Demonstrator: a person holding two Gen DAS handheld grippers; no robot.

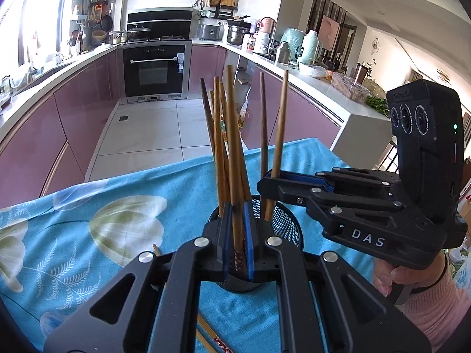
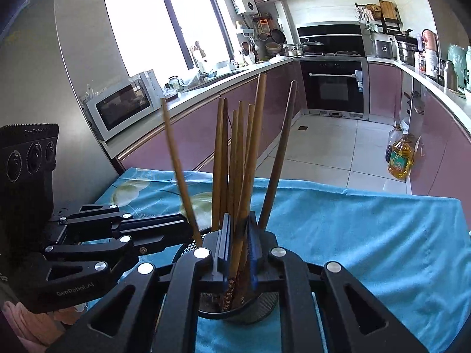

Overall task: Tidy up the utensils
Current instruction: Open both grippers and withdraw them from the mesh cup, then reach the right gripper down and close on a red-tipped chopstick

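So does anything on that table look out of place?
Yes. A few chopsticks lie loose on the blue cloth near the front edge, beside the mesh cup that holds the rest upright. Nothing looks spilled or broken.

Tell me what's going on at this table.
A person is putting chopsticks into a black mesh cup on a blue cloth, with a gripper in each hand. The left gripper has its jaws shut on one chopstick, held upright over the cup. The right gripper has another chopstick between its jaws, though its grip is unclear. Several chopsticks already stand in the cup, and a few lie on the cloth.
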